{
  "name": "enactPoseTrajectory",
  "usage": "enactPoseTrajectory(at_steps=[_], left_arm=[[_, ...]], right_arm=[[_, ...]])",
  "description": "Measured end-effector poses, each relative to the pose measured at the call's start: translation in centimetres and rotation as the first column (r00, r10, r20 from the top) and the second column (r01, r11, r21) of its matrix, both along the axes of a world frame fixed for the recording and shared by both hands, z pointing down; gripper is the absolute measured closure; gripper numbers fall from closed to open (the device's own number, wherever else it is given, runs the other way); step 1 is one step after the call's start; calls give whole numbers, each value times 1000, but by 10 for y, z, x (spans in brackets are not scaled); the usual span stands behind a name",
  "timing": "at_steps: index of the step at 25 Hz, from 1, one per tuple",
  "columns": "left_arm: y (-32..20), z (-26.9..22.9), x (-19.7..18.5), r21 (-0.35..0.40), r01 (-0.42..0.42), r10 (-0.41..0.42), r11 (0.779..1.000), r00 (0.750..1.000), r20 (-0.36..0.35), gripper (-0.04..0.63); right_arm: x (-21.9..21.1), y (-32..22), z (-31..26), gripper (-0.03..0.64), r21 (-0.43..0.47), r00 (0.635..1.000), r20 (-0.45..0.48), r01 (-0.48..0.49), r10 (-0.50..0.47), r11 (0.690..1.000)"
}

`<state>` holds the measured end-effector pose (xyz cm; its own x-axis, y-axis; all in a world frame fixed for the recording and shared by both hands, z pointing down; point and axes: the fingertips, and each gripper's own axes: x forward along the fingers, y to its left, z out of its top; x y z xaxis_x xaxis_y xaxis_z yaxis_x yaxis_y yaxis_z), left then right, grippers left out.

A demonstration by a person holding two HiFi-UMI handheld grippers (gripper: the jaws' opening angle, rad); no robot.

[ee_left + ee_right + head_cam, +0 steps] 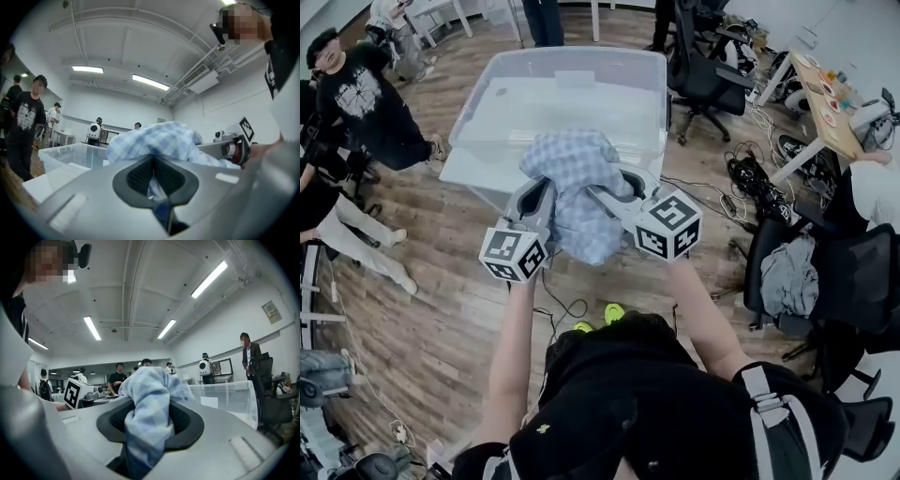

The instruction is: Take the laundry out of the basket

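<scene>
A blue-and-white checked cloth (577,187) hangs bunched in the air in front of a clear plastic bin (487,103), held at two points. My left gripper (546,195) is shut on the cloth's left part; in the left gripper view the cloth (159,138) is pinched between the pads of that gripper (153,177). My right gripper (607,195) is shut on the right part, and the cloth (150,394) fills the gap of that gripper (150,423). The bin's inside looks bare from the head view.
The bin stands on a wooden floor. Several people (366,94) stand at the left. An office chair (703,75) is beyond the bin's right side, cables (750,178) lie on the floor, and a chair holding grey clothing (787,272) is at the right.
</scene>
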<state>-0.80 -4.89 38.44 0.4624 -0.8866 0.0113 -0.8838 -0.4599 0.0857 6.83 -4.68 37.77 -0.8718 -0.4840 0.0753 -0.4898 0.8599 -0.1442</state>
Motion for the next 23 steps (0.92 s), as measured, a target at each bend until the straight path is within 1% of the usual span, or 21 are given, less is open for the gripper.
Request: enactPoseTrajectory(at_steps=[10, 15, 23], left_arm=[[30, -7, -16, 11, -17, 17, 1000, 1000, -14, 588], [32, -9, -22, 15, -23, 24, 1000, 1000, -19, 588], [31, -11, -19, 23, -29, 29, 999, 999, -14, 588]], right_arm=[[-18, 33, -3, 468, 12, 1000, -17, -4, 4, 1000], [-26, 37, -6, 468, 21, 1000, -25, -5, 5, 1000], [-24, 37, -8, 468, 32, 1000, -23, -8, 9, 999]])
